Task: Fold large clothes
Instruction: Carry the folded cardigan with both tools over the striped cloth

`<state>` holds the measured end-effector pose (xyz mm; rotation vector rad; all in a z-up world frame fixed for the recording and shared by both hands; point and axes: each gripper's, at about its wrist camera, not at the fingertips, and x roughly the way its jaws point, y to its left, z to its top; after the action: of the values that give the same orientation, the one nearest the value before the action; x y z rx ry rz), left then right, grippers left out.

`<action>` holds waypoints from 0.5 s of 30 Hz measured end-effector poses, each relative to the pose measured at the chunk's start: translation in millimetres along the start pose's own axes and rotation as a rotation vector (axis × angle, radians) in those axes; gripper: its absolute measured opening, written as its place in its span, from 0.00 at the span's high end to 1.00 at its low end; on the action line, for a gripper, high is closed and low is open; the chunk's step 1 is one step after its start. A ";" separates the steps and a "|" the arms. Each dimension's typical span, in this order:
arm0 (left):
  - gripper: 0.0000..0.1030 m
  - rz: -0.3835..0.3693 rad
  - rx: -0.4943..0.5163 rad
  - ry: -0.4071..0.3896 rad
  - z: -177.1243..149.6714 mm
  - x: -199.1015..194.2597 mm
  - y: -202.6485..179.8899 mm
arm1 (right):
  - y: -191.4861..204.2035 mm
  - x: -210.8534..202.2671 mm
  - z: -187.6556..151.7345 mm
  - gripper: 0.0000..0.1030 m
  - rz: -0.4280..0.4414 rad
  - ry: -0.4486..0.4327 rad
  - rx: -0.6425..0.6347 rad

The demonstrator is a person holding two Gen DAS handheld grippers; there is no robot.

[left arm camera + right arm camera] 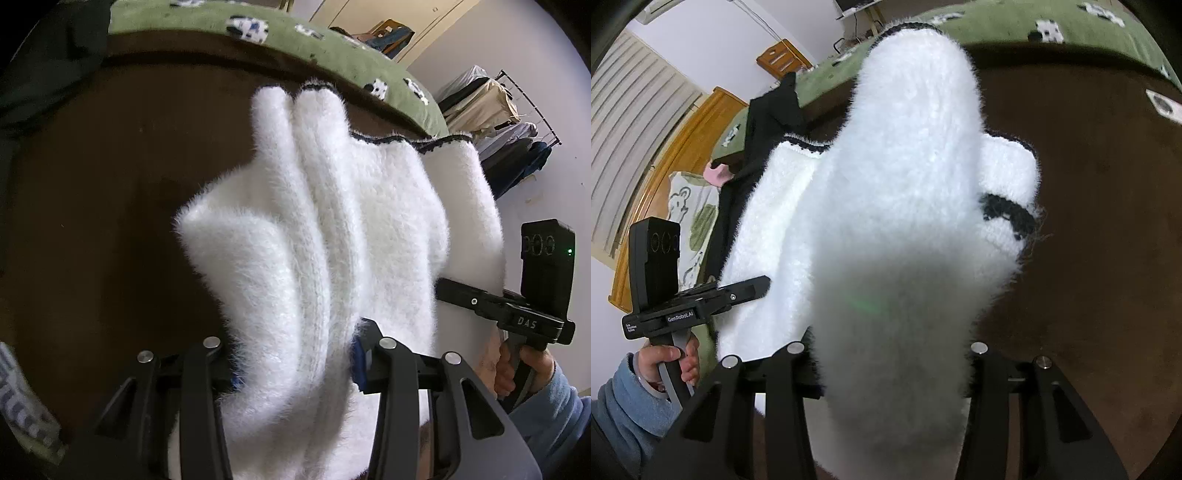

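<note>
Both hand-held grippers, left (295,354) and right (890,354), clenched on bunched white sweater (332,206), lifted over brown blanket (110,184). Risk: slippery fluff sliding out, fold collapsing unevenly.

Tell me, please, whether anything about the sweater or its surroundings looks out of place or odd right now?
Nothing looks damaged or spilled. The fluffy white sweater is simply bunched in thick ridges between the left gripper and the right gripper, its black-trimmed edge skewed on the brown surface.
</note>
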<state>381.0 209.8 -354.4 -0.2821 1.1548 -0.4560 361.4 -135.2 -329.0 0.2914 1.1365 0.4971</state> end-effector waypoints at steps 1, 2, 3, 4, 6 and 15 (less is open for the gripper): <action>0.58 0.012 0.006 0.004 3.3 -9.2 -6.4 | 5.2 -8.7 2.1 0.57 -0.003 0.001 -0.003; 0.58 0.021 0.012 0.006 3.2 -17.4 -8.9 | 10.9 -19.1 4.2 0.57 -0.005 0.001 -0.002; 0.58 0.030 0.016 0.012 5.7 -24.9 -15.2 | 16.6 -25.9 6.2 0.57 -0.004 0.002 -0.002; 0.58 0.037 0.014 0.018 8.2 -35.6 -21.6 | 21.8 -35.2 7.1 0.57 -0.005 0.001 -0.003; 0.58 0.038 0.010 0.022 8.9 -54.6 -31.0 | 31.4 -57.9 8.9 0.57 -0.003 0.002 -0.001; 0.58 0.050 -0.030 0.010 -10.7 -102.7 -64.5 | 55.4 -102.0 4.1 0.57 -0.026 0.010 -0.029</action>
<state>324.5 203.3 -246.8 -0.2769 1.1771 -0.3967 318.9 -140.6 -221.0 0.2492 1.1405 0.4919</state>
